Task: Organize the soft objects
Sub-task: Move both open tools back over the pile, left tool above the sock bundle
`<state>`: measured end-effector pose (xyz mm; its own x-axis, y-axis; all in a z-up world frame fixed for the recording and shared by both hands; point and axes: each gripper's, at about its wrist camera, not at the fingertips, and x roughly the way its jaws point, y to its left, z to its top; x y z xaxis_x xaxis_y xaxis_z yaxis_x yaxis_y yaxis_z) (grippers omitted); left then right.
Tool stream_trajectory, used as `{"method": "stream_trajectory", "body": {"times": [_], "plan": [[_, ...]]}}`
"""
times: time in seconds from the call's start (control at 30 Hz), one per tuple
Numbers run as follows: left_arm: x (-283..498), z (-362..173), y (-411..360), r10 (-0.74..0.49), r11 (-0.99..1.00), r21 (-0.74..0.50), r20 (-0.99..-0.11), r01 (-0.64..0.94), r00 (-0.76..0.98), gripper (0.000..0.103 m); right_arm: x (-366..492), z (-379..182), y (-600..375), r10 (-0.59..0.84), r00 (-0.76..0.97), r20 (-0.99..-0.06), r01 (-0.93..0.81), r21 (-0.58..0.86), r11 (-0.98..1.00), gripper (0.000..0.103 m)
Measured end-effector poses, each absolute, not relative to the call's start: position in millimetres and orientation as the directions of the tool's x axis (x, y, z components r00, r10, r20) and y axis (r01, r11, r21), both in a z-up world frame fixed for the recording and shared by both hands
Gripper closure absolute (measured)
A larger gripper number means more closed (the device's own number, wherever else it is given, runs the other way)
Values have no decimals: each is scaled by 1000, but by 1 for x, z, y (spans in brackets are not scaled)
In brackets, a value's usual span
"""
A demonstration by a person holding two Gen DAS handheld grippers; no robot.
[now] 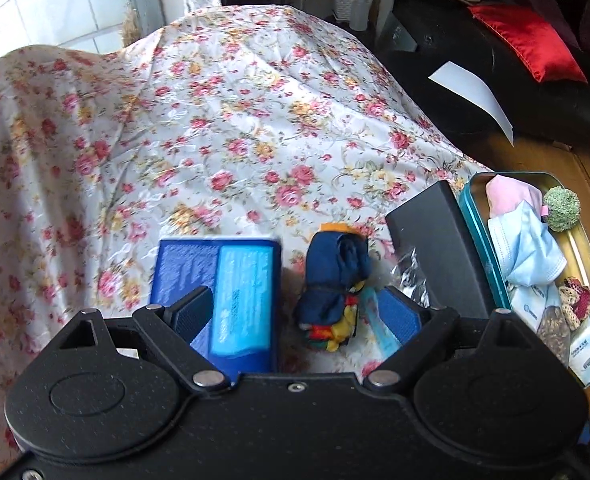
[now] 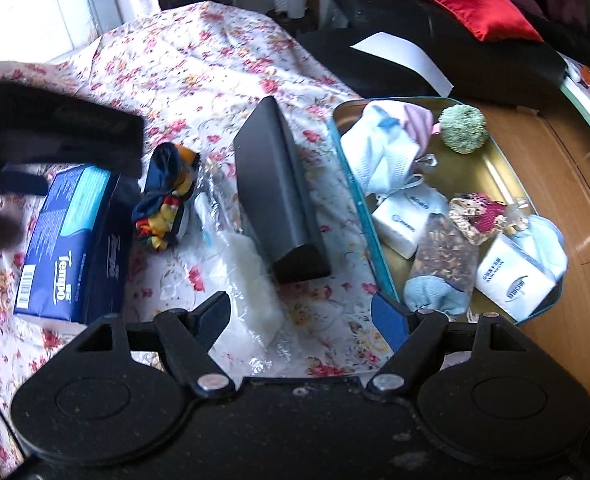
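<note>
Left tongs (image 1: 295, 312) spread wide, straddling the blue tissue pack (image 1: 231, 292) and the navy multicolour cloth bundle (image 1: 337, 284), gripping neither; both lie on the floral cloth (image 1: 215, 128). Right tongs (image 2: 301, 316) spread, nothing held, over a clear plastic bag (image 2: 243, 280). Teal tin (image 2: 359, 184) beside them holds masks, tissue packs and a green pompom (image 2: 463, 129). Black box (image 2: 279, 196) lies between bundle and tin.

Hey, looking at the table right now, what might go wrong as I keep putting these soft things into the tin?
1. The tin already holds masks and tissue packs, so the blue Tempo pack may not fit.
2. The black box stands between the loose items and the tin and could get knocked.
3. The clear plastic bag under the open right gripper looks slippery and may slide out.
</note>
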<state>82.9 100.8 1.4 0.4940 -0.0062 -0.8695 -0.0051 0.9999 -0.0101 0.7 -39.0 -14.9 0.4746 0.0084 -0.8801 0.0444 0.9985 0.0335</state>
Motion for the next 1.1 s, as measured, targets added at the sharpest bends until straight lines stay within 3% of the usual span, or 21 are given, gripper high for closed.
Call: {"method": "stream_trajectory", "body": {"times": [0.43,0.73,0.93,1.03,1.1], "plan": [[132,-31,80,23,1000,26,-891,1,453,17,9,-24,-46,33,440,-898,71,71,995,26],[145,-43,64,93,991,125,-874,37,477,17,15,-30,-42,28,424,-905,67,62,996,26],[142,-43,58,85,990,130,-870,60,485,17,17,-34,-39,38,410,-911,49,63,997,32],[139,-42,53,73,989,128,-868,79,491,17,16,-34,-38,42,409,-912,42,64,997,39],[140,-43,50,61,989,118,-873,89,484,17,16,-35,-38,53,403,-914,37,74,997,49]]}}
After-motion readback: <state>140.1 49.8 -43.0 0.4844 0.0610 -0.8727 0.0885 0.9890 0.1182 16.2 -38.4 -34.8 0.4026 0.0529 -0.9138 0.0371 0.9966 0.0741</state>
